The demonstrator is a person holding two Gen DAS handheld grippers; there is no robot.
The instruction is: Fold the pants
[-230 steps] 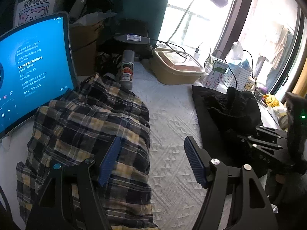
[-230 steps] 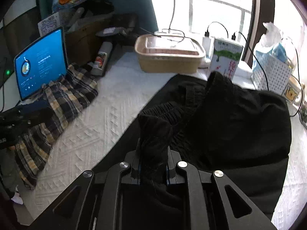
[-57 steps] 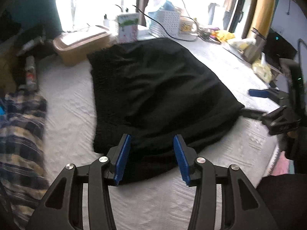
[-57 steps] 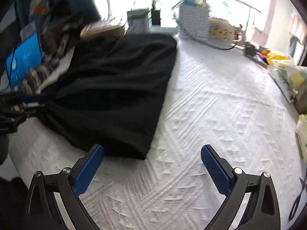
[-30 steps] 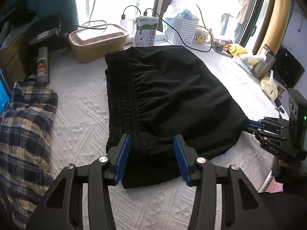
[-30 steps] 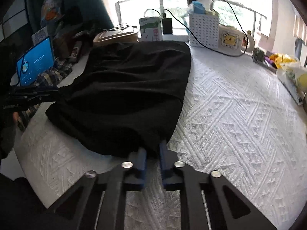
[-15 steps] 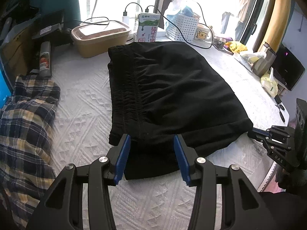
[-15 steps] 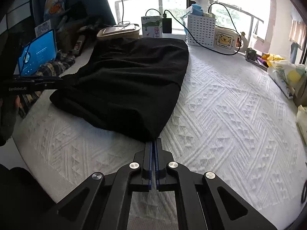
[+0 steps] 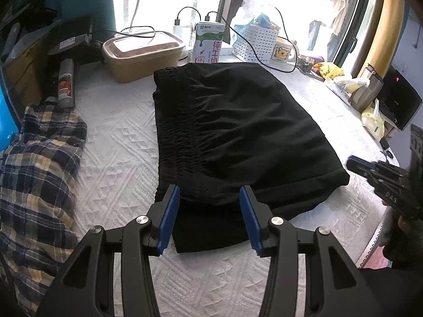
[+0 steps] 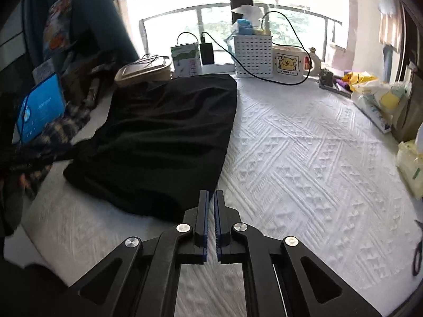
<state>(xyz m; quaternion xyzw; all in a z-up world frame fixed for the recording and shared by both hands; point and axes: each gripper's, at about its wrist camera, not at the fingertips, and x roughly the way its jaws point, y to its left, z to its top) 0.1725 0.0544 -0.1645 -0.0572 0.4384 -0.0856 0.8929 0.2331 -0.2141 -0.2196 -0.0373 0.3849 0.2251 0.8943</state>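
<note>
1. The black pants (image 9: 238,137) lie spread flat on the white textured cover (image 9: 119,158), folded over into a broad slab, with the gathered waistband toward the left in the left wrist view.
2. The left gripper (image 9: 208,216) hovers over the near edge of the pants. Its blue pads (image 9: 168,220) stand spread apart, one on each side of the near corner of the cloth, and they do not appear to press on the fabric.
3. The right gripper (image 10: 211,222) sits just off the near right corner of the pants, over bare cover. Its jaws have just been opening and now show a narrow slit between the blue pads, with no cloth between them.
4. In the left wrist view the right gripper (image 9: 370,169) shows at the right edge, just beside the corner of the pants; whether it touches the cloth there is hard to tell.
5. A plaid garment (image 9: 39,163) lies crumpled to the left of the pants, apart from them.
6. Behind the pants stand a lidded tan container (image 9: 142,55), a milk carton (image 9: 208,43) and a white perforated basket (image 9: 259,42), all near the window.
7. A spray can (image 9: 66,84) lies on its side near the plaid garment.
8. A blue lit tablet screen (image 10: 39,108) stands at the far left in the right wrist view.
</note>
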